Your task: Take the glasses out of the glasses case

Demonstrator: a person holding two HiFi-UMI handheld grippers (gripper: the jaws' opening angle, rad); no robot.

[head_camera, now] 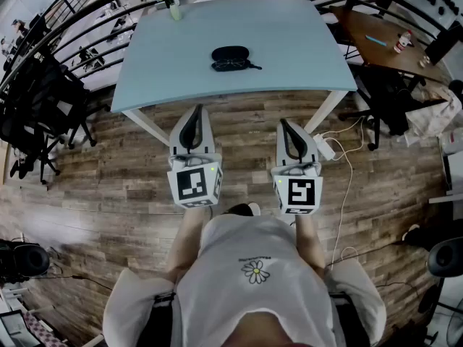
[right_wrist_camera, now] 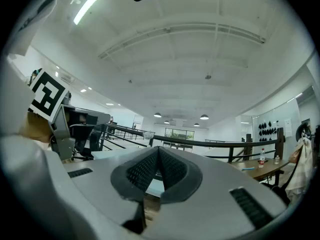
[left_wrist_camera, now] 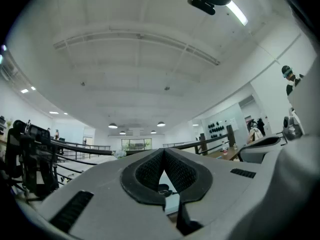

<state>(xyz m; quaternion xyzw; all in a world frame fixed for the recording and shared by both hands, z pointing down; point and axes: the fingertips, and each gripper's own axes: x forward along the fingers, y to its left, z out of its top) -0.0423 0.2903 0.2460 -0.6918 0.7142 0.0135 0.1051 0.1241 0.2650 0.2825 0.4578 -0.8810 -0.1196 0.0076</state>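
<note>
Glasses case (head_camera: 230, 53) sits mid counter (head_camera: 289, 49), well beyond the left gripper (head_camera: 193, 113) and right gripper (head_camera: 284, 125) — both jaws closed, empty. Best open them while reaching, one steadying the case

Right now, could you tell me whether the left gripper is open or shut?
Shut and empty: in the left gripper view, the left gripper has its fingers touching at the tips.

— What's the person wearing?
— A white T-shirt (head_camera: 217, 266), with a daisy print (head_camera: 255, 271) at lower centre.
— And the tools?
— The left gripper (head_camera: 194, 111) and right gripper (head_camera: 283, 124) have white shells, black ribbed pads (left_wrist_camera: 147, 174) and black-and-white marker cubes (head_camera: 194, 183).
</note>
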